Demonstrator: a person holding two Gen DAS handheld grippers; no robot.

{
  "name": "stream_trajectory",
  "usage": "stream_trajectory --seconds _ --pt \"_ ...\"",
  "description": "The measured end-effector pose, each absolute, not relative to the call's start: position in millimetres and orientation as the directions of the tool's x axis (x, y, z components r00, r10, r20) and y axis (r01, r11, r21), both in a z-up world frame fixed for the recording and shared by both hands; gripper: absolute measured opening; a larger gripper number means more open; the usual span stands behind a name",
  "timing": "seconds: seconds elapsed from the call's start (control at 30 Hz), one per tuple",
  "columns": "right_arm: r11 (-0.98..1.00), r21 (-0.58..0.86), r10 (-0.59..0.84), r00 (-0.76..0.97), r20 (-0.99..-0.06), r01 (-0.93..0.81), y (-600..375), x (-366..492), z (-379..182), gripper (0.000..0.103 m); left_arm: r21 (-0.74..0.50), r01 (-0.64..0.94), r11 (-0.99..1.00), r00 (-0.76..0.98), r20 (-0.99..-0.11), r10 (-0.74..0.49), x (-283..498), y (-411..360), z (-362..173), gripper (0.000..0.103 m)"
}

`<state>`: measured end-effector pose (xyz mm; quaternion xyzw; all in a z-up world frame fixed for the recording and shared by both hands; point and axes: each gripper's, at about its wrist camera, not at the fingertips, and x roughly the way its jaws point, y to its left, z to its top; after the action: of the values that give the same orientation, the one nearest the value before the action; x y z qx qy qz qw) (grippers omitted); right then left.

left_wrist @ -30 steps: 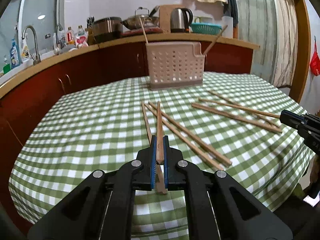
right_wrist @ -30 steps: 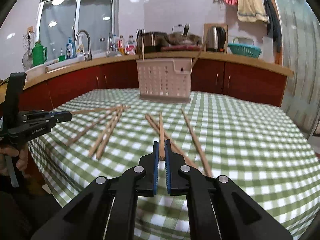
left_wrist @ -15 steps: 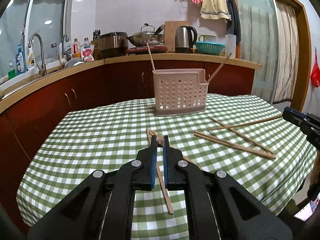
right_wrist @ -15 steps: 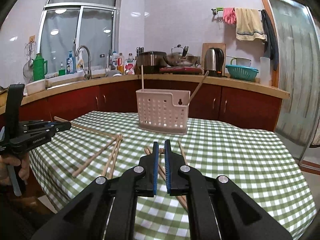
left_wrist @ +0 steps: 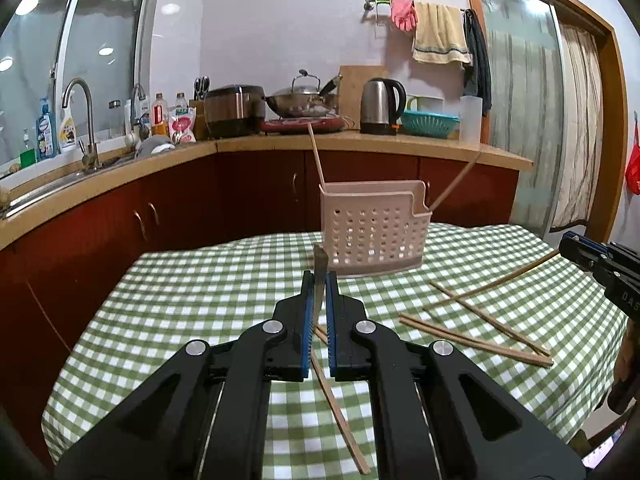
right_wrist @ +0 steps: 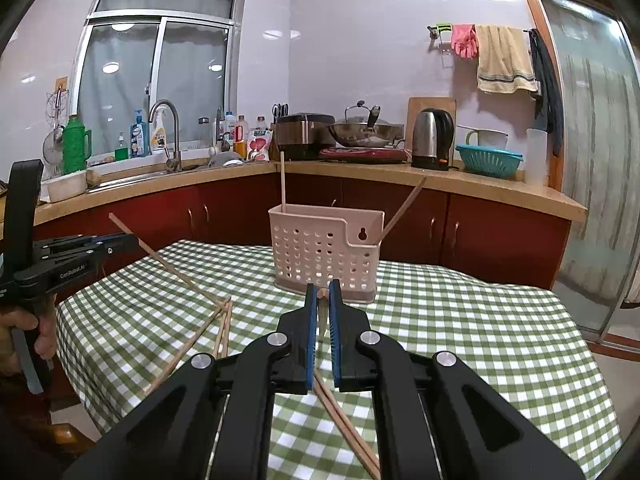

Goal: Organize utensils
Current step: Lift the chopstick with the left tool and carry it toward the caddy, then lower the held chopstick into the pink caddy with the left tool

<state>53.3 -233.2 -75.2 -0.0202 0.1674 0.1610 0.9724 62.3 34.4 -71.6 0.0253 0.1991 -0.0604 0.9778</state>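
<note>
A pink perforated utensil basket [left_wrist: 374, 230] [right_wrist: 324, 254] stands at the far side of the green checked table [left_wrist: 180, 300] with two chopsticks leaning in it. My left gripper [left_wrist: 319, 280] is shut on a wooden chopstick [left_wrist: 320, 268], lifted and tilted; the right wrist view shows it rising from the table to that gripper [right_wrist: 124, 242] at the left. My right gripper [right_wrist: 322, 292] is shut on a wooden chopstick [right_wrist: 322, 300], also lifted; it shows at the right of the left wrist view [left_wrist: 576, 250].
Several loose chopsticks lie on the cloth [left_wrist: 476, 332] [right_wrist: 222, 326] [right_wrist: 344, 420]. Behind the table runs a kitchen counter [left_wrist: 360, 144] with sink, kettle, wok and bottles. The table's edges fall off left and right.
Both grippers have risen from the table, each lifting a chopstick by one end; the view now looks level at the basket.
</note>
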Motion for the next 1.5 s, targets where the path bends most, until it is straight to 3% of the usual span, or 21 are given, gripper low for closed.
stream_trajectory --seconds 1.17,1.5 --pt "0.939 0.091 0.344 0.890 -0.298 -0.332 -235.3 106.8 -40.1 0.007 -0.009 0.148 0.989 0.944 -0.296 -0.144 115.9 33.5 -25.1 0.006" --pt "0.930 0.093 0.368 0.911 -0.185 -0.356 -243.7 114.3 12.5 0.006 -0.016 0.187 0.982 0.961 -0.205 -0.186 124.4 28.7 22.2 0.006"
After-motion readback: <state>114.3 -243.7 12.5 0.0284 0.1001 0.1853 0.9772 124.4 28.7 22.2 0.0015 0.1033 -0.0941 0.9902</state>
